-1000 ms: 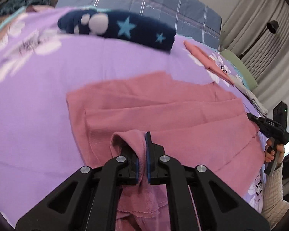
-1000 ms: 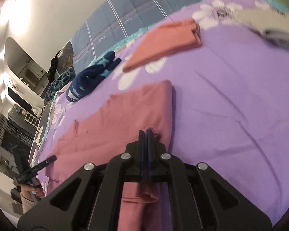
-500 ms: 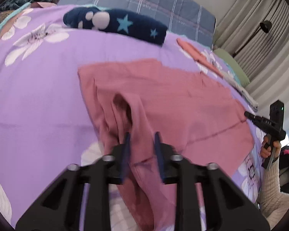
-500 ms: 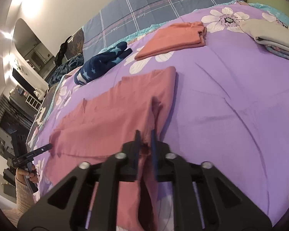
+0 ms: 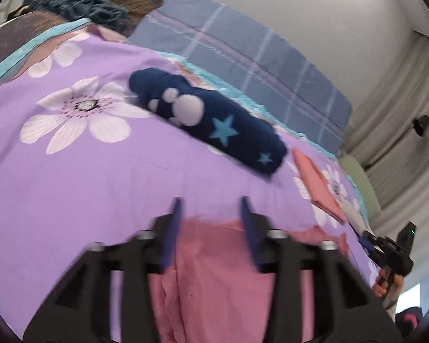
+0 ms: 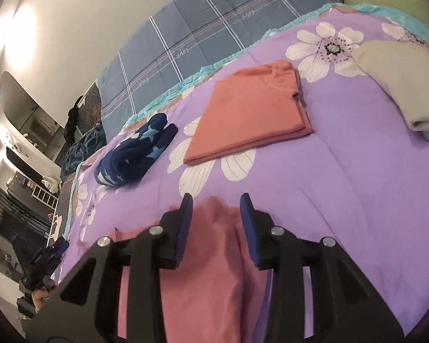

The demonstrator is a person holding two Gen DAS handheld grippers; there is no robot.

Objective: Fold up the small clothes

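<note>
The left gripper (image 5: 211,214) gapes wide over the pink cloth (image 5: 214,271), which lies rumpled at lower centre on the purple sheet (image 5: 85,185). The right gripper (image 6: 216,211) is likewise spread. Beyond lie a navy bundle (image 6: 134,150) at left and a folded orange shirt (image 6: 248,114) right of it.

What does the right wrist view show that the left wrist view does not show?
Only the right wrist view shows the folded grey garment at the right edge, the green pillow and the shelves beside the bed. Only the left wrist view shows the curtains and a wall lamp. Both show the purple floral bedsheet, the navy star-patterned garment, the folded orange garment, the blue plaid quilt, and the pink garment beneath an open hand-held gripper: right, left.
</note>
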